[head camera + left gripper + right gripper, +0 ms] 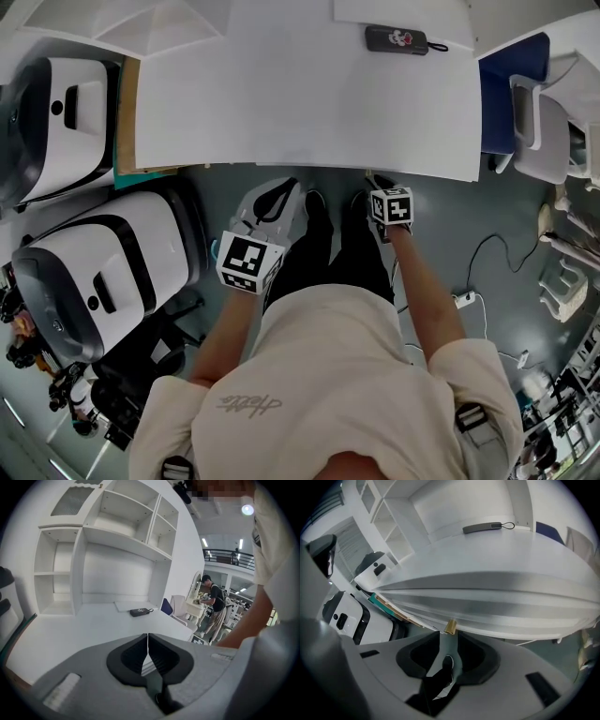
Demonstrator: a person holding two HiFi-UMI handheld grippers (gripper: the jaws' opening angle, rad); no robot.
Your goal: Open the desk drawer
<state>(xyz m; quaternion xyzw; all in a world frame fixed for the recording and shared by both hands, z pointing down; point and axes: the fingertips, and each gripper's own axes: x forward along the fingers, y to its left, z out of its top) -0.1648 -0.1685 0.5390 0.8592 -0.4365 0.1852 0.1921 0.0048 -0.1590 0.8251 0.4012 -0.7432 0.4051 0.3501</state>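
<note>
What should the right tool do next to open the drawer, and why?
Probably close the right tool on the gold knob. The knob sits right at the tool's tips, just under the edge of the desk, and the jaws look slightly apart, so it doesn't seem gripped yet.

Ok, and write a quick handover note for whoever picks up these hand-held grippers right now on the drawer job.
Left hand-held gripper: jaws together, empty, held back from the white desk.
Right hand-held gripper: jaws slightly apart, tips right at the small brass knob under the desk's front edge. It does not look clamped on the knob.
Done: the right one is lined up on the knob.
Left to do: the drawer looks shut. Close on the knob and probably pull straight back toward you.
</note>
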